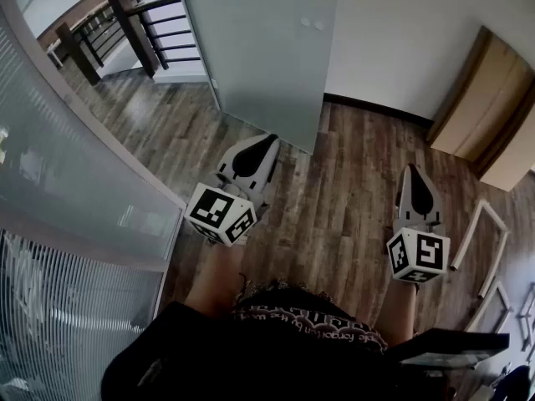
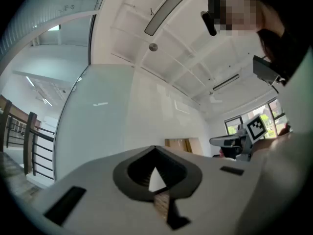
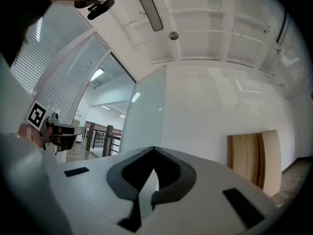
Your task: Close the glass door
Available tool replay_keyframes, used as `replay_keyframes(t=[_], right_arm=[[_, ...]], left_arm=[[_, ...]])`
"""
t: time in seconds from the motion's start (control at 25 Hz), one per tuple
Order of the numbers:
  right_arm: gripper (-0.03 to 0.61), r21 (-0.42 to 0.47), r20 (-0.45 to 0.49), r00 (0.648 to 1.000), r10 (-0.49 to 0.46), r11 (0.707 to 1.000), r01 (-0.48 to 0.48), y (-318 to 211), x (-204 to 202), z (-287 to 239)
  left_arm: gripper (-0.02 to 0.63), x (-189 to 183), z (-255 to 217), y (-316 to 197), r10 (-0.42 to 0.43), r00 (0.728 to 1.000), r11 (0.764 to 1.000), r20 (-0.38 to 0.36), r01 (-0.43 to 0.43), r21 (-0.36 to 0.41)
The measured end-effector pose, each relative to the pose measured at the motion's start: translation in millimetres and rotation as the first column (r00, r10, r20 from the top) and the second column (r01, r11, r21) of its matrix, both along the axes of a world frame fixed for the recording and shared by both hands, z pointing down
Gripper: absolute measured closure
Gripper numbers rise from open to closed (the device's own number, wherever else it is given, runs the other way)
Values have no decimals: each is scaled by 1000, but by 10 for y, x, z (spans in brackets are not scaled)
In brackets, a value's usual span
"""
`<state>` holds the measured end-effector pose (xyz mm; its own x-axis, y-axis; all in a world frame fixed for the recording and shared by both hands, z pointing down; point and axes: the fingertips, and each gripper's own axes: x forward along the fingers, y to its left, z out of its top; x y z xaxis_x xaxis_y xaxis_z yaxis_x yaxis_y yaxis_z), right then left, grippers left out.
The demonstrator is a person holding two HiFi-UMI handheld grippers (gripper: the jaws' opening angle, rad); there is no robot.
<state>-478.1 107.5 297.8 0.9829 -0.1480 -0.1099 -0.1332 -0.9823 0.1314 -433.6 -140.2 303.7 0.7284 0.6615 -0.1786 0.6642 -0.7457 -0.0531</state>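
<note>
The door (image 1: pixel 251 48), a tall flat pane of smooth frosted glass, stands open at 12 o'clock. Its lower edge lies just beyond the left gripper (image 1: pixel 269 143); I cannot tell whether they touch. The left gripper and the right gripper (image 1: pixel 413 174), at 3 o'clock, both have their jaws pressed together on nothing. A hard tip could skid across the slick glass, or a sharp shove could slam the pane into its frame. The floor (image 1: pixel 351 182) is grained wood plank, and a dark wooden railing (image 1: pixel 134 23) stands at 11 o'clock.
</note>
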Motion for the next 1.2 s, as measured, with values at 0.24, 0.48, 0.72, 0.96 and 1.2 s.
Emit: replay_keyframes(t=[0.24,0.48,0.72,0.96,1.2], right_arm=[[580,-4,4,1000,2,1000,-2,7,43,24],[580,-6,12,1000,3,1000,-3,23,70,58],[580,23,3,1000,-16,1000,16,29,126,89],[580,27,-16,1000,-4,1000,5,31,200,66],[580,26,-28,999,-20,999,21,-71,334,22]], left_arm=[[612,38,49,20,10,1000,1000,10,-10,-15],[612,89,64,57,19,1000,1000,12,-19,-18],[612,187,88,95,33,999,999,7,-33,-20],[612,294,106,90,49,999,999,4,-49,-23],[612,325,96,75,107,994,994,-14,-108,-31]])
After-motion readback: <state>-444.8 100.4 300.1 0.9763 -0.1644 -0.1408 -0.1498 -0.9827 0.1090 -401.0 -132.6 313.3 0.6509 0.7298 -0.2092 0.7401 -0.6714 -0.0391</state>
